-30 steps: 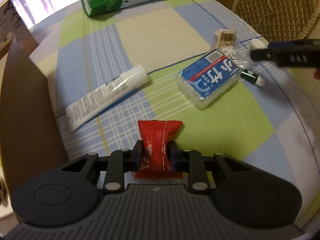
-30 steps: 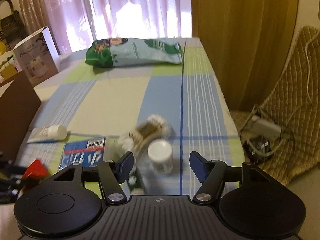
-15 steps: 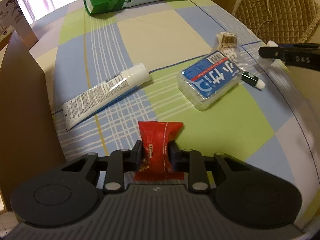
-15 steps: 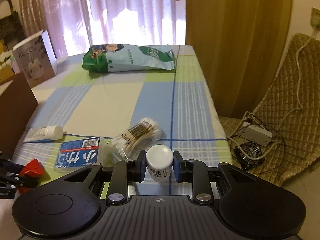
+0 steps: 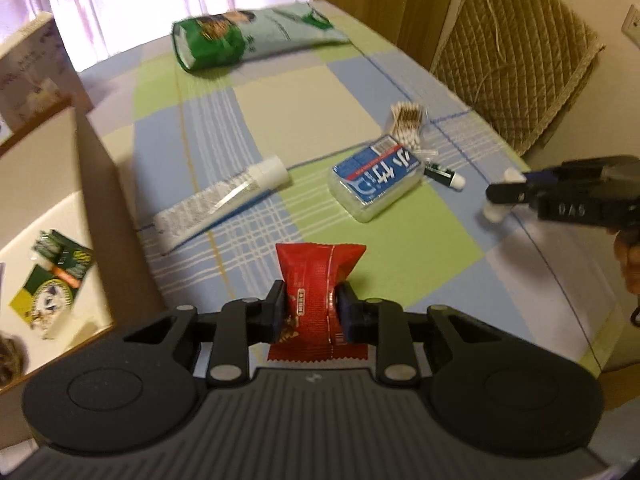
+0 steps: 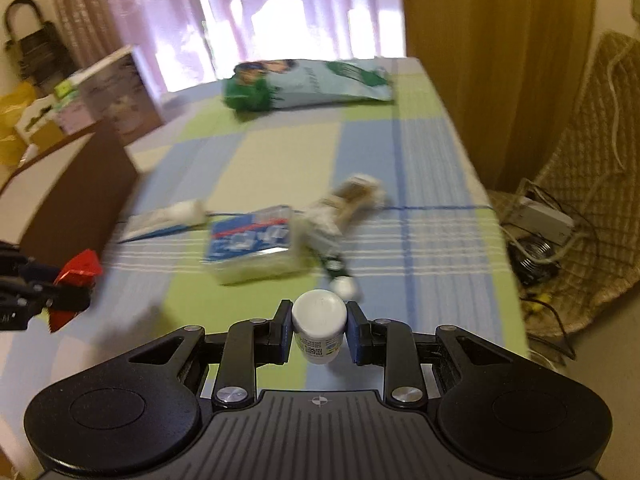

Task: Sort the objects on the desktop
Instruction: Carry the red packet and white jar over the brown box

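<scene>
My left gripper (image 5: 310, 312) is shut on a red snack packet (image 5: 316, 292), held above the checked tablecloth. My right gripper (image 6: 319, 330) is shut on a small white bottle (image 6: 319, 322), lifted off the cloth. In the left wrist view the right gripper (image 5: 506, 196) shows at the right edge with the white bottle (image 5: 498, 210) in it. In the right wrist view the left gripper (image 6: 60, 294) sits at the far left with the red packet (image 6: 78, 270). On the cloth lie a white tube (image 5: 224, 200), a blue-labelled clear box (image 5: 376, 178), a cotton swab pack (image 5: 408, 122) and a small dark tube (image 5: 444, 174).
An open cardboard box (image 5: 52, 216) with packets inside stands at the left of the table (image 5: 312, 92). A green and white bag (image 5: 248, 36) lies at the far end. A quilted chair (image 5: 516, 64) stands right of the table, with cables and a plug box (image 6: 540, 220) on it.
The right gripper closed on the white bottle and lifted it toward the table's near right. The left gripper rose with the red packet, bringing the cardboard box's inside into view.
</scene>
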The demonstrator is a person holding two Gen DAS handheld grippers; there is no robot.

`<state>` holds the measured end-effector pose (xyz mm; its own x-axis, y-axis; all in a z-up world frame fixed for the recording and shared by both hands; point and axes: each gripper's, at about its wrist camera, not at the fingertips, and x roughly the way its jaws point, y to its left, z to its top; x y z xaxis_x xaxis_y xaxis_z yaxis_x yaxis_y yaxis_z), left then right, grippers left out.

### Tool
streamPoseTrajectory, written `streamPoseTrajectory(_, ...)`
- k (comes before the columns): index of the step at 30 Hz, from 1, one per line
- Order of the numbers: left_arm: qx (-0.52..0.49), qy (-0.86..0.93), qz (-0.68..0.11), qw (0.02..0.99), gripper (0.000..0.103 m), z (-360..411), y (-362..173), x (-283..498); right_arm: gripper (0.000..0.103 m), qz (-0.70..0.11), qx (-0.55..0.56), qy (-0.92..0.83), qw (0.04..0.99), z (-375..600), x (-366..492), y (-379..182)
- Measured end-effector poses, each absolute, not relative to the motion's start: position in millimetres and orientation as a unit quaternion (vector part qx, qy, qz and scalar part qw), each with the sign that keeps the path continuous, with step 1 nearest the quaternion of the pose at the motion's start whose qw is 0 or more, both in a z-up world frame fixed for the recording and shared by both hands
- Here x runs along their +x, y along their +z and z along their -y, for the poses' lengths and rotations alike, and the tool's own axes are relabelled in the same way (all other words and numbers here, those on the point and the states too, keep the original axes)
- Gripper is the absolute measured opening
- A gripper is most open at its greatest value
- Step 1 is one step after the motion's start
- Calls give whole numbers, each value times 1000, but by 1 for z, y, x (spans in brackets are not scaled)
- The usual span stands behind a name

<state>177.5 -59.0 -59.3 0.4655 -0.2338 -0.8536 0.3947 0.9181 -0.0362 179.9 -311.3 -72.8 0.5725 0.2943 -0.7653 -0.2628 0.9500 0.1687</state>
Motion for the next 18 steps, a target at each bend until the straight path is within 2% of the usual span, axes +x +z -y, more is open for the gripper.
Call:
streamPoseTrajectory(9, 54, -166, -442, 880, 22, -12, -10, 142, 30, -414, 21, 235, 879, 227, 162, -32)
streamPoseTrajectory(18, 31, -108, -411, 905, 22, -116, 21, 122, 30, -382, 6, 298, 875, 120, 156, -8)
